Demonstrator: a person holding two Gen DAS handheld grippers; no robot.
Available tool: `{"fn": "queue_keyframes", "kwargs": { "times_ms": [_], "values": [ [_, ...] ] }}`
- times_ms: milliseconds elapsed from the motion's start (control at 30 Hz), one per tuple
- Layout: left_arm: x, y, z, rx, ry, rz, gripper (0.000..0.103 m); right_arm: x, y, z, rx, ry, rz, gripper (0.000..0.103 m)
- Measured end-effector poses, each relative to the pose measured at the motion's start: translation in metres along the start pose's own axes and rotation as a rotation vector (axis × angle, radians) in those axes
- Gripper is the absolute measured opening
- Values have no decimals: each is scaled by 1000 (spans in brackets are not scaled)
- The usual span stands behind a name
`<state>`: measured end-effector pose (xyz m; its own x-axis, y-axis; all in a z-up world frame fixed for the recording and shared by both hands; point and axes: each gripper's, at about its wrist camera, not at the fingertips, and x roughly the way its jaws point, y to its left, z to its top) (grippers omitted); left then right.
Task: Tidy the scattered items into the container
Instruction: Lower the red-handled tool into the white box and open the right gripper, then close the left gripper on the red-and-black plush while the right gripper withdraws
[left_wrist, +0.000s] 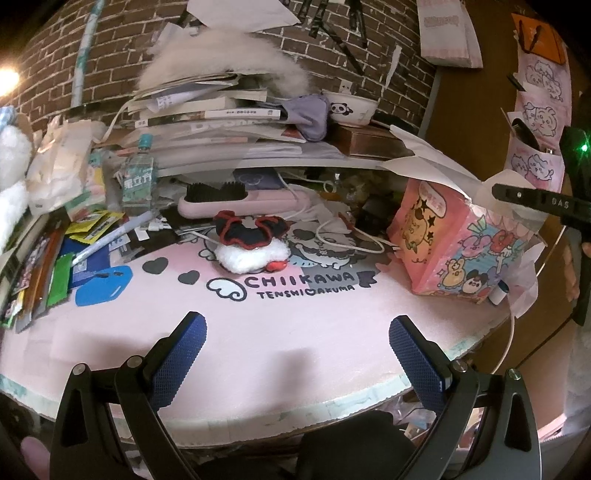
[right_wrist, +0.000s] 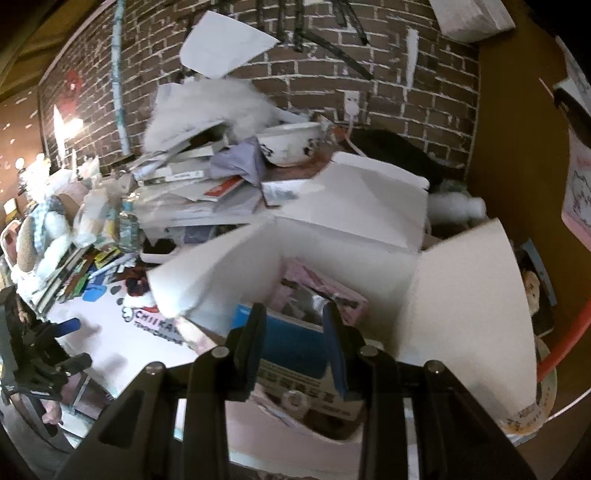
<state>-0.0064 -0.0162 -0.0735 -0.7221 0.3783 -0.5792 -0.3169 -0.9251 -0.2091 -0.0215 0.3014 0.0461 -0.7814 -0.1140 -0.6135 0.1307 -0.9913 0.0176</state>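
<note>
A pink cartoon-printed box (left_wrist: 447, 243) with white flaps open stands on the right of the pink Chiikawa mat (left_wrist: 280, 332). A white plush with a black-red ruffle (left_wrist: 251, 243) lies mid-mat. A blue flat piece (left_wrist: 105, 286), a white pen (left_wrist: 110, 236) and several packets (left_wrist: 44, 269) lie at the left. My left gripper (left_wrist: 295, 362) is open and empty above the mat's front. My right gripper (right_wrist: 295, 350) is open and empty over the open box (right_wrist: 454, 295), which holds a blue packet (right_wrist: 291, 332) and pink items (right_wrist: 317, 291).
Stacked books and papers (left_wrist: 221, 122), a panda bowl (left_wrist: 351, 107), a pink hairbrush (left_wrist: 243, 201), a water bottle (left_wrist: 138, 177) and white cables (left_wrist: 343, 236) crowd the back of the desk. A brick wall stands behind. Plush toys (left_wrist: 11, 177) sit at the far left.
</note>
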Motion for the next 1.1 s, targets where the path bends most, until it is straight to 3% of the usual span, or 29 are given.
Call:
{"fn": "queue_keyframes", "kwargs": {
  "times_ms": [133,367,633,833,1100],
  "values": [
    [2,2,1,-5,6,7,99,-2,16,5,-24,-15,29,40],
    [9,6,4,-5,16,4,99,-4,51,4,-80,-24,136,44],
    [30,13,22,-25,58,-43,99,-6,86,-26,-136,-1,306,60],
    [60,25,44,-102,130,-90,99,-13,84,-48,-136,-5,373,70],
    [96,30,58,-150,203,25,98,-15,65,-77,-98,11,415,72]
  ]
}}
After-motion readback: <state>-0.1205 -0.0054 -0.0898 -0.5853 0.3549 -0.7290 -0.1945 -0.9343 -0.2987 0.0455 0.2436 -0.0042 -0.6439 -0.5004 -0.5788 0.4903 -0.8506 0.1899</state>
